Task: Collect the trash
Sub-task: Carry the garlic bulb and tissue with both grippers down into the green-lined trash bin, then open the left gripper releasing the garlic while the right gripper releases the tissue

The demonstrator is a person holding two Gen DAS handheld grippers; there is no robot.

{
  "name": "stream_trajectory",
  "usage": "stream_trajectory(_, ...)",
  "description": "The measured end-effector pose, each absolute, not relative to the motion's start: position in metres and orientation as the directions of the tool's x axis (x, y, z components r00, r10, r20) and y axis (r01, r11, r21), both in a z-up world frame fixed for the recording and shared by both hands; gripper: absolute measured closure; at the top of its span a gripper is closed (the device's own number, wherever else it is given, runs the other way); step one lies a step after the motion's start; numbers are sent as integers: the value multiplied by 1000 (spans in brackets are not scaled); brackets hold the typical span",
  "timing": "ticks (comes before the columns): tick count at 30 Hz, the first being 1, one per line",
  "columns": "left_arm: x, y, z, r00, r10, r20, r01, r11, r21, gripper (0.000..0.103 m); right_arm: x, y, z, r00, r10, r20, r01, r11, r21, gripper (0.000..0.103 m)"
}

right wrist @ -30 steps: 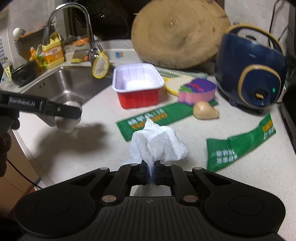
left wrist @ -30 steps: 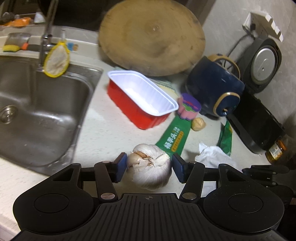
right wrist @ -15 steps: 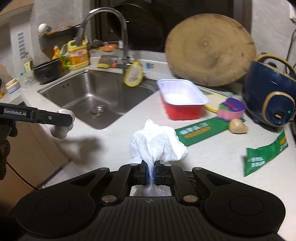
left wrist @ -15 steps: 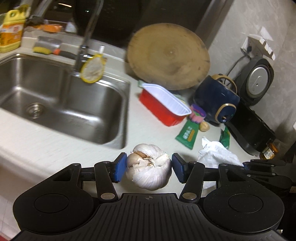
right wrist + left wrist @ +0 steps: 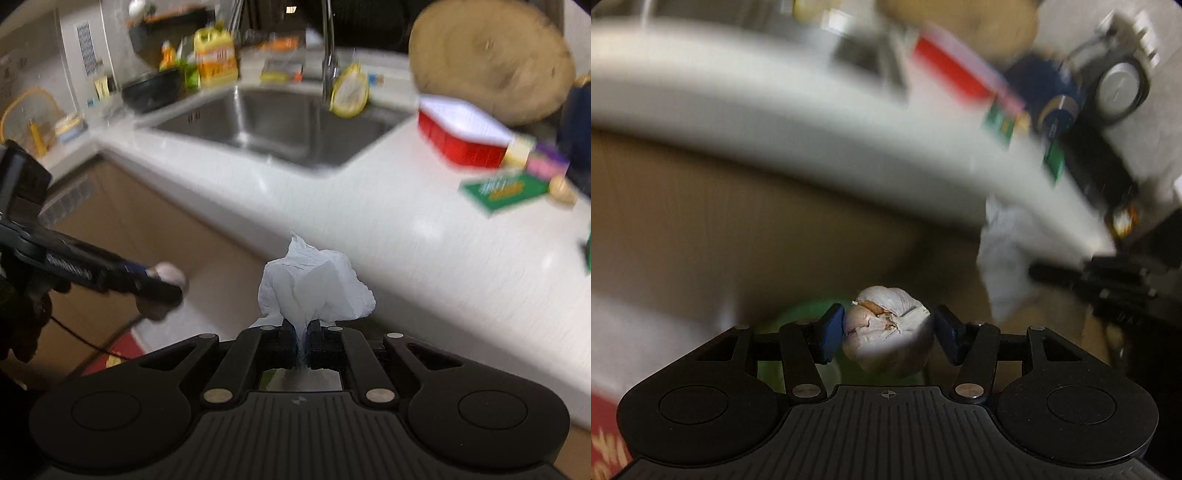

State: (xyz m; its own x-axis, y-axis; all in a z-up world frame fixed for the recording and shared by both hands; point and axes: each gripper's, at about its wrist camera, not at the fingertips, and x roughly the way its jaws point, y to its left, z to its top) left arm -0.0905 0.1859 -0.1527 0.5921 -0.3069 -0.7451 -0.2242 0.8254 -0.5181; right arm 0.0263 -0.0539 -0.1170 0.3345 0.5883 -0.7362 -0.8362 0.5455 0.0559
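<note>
A garlic bulb point(image 5: 888, 328) sits clamped between the blue pads of the left gripper point(image 5: 888, 332), out past the white counter edge point(image 5: 775, 122) in front of the brown cabinet point(image 5: 701, 221), while the right gripper point(image 5: 303, 341) pinches a crumpled white tissue point(image 5: 314, 288) in its nearly closed jaws beside the counter point(image 5: 406, 236).
</note>
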Motion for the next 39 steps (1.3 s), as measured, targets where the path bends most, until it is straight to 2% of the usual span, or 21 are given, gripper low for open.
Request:
stream_trajectory(4,-81,181,-241,483,-426,-765,-304,738,-603,44,24,-51,-157,285,519,-806,-817,571,78,98)
stream_trajectory(10,-49,177,-372,395,-443,-805,-515,619,-593,46,24,-38,-231,205,389,-898,-797,598,77,98)
stream_trajectory(14,-37,180,-415,355,-460,-813,-580,574,-578,49,22,-30,-275,167,303,-938,-790,611,57,98)
stream_trajectory(17,-38,185,-410,377,-426,-823,-576,588,-568,49,25,-23,-301,126,279,-952,-780,621,78,98)
stream_trajectory(20,-58,202,-387,471,-398,-787,-587,525,-617,49,31,-13,-325,90,268,-959,-777,622,101,98)
stream_trajectory(26,-99,238,-341,571,-270,-775,-605,500,-620,49,37,24,-395,29,247,-969,-791,597,129,98)
stream_trajectory(29,-116,251,-329,603,-200,-772,-611,507,-608,49,44,45,-469,-64,210,-976,-779,600,180,98)
stream_trajectory(33,-134,250,-332,616,-151,-773,-626,501,-597,49,43,64,-576,-70,83,-994,-805,584,106,98)
stream_trajectory(37,-151,244,-337,625,-117,-772,-629,510,-587,49,39,74,-651,-38,-12,-999,-856,516,26,98)
stream_trajectory(39,-156,241,-341,620,-103,-778,-641,504,-578,49,41,77,-668,-34,-23,-999,-862,507,18,98)
